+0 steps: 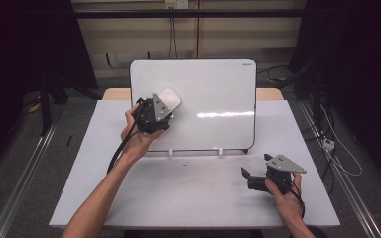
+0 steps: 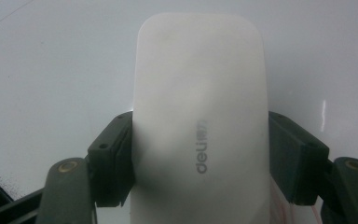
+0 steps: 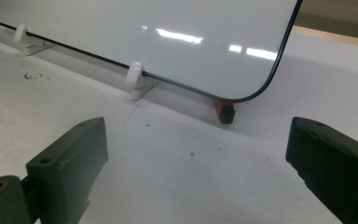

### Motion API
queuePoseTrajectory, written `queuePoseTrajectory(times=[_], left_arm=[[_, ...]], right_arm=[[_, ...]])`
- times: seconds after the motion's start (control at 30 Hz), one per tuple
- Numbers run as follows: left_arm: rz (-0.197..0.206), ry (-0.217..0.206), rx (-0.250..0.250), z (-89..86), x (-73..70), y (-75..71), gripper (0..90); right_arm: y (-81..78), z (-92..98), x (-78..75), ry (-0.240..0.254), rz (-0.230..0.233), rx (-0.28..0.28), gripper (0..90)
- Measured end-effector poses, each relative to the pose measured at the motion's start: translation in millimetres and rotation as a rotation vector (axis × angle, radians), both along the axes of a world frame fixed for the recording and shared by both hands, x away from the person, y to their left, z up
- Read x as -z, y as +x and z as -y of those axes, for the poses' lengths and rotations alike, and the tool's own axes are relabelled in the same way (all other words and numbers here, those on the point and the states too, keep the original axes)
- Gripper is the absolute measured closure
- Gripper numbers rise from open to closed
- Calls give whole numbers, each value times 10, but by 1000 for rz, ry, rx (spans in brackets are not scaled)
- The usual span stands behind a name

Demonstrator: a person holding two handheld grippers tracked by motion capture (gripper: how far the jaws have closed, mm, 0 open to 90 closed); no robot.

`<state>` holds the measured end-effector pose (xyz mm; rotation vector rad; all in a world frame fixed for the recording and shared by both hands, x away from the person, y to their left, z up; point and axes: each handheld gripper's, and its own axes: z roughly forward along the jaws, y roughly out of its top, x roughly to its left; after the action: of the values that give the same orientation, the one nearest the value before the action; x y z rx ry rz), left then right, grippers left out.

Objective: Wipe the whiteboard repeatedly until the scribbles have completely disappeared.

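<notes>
The whiteboard (image 1: 213,89) stands at the table's (image 1: 178,198) far edge; the left tool (image 1: 164,110) clamps the eraser (image 1: 169,100) against its upper-left area, long axis toward the top edge; the right tool (image 1: 250,174) rests released near the right edge.

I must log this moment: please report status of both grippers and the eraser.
Left gripper shut on white eraser, at the whiteboard. Right gripper open, low over the table. Nothing in the way.

You're in a lab or recording studio, black curtains (image 1: 25,44) on both sides of you, metal floor rails (image 1: 22,173), trailing cables (image 1: 340,148), your bare white bench (image 1: 188,193), wall socket (image 1: 175,4) behind.
</notes>
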<state>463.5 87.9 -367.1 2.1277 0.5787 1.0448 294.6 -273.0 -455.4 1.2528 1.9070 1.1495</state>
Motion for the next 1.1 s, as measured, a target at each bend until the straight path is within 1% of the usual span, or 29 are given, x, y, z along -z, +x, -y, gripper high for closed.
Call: queuePoseTrajectory(times=[0.03,0.07,0.13,0.17,0.27,0.33,0.37,0.47,0.5,0.53,0.57,0.6,0.67,0.8,0.87,0.93,1.1], left_arm=[[-1,2,2,0,-4,5,311],[4,-8,1,-3,-11,12,311],[0,-14,-8,-23,-63,40,311],[4,-13,-14,-32,-91,64,311],[-2,-25,-30,-64,-184,149,311],[-5,-15,-38,-75,-241,194,311],[0,-17,-42,-82,-266,215,311],[-3,-46,-63,-155,-340,271,311],[-4,-63,-69,-180,-344,280,311],[-4,-72,-71,-191,-336,278,311],[6,-67,-75,-189,-324,268,311],[12,-75,-81,-183,-307,255,311],[4,-91,-85,-207,-267,236,311],[5,-103,-82,-237,-164,171,311],[9,-95,-84,-229,-140,142,311],[3,-89,-80,-215,-112,122,311],[9,-50,-60,-148,-45,55,311]], right_arm=[[-1,5,-1,1,1,1,56],[-3,9,-1,2,-1,4,55],[0,13,3,2,-3,6,56],[1,13,3,2,-3,5,55],[-4,6,0,0,-1,1,55],[-5,5,-1,1,0,0,54],[-4,6,0,1,-1,0,54],[1,9,3,2,-3,3,55],[2,10,5,2,-4,2,54],[3,11,6,1,-3,2,55],[3,13,7,2,-3,2,54],[3,14,8,4,-5,3,55],[1,18,9,3,-3,4,55],[-12,18,3,2,-2,3,55],[-9,15,3,1,-2,4,55],[-4,8,4,0,-4,6,55],[7,-20,3,-3,-3,0,55]])
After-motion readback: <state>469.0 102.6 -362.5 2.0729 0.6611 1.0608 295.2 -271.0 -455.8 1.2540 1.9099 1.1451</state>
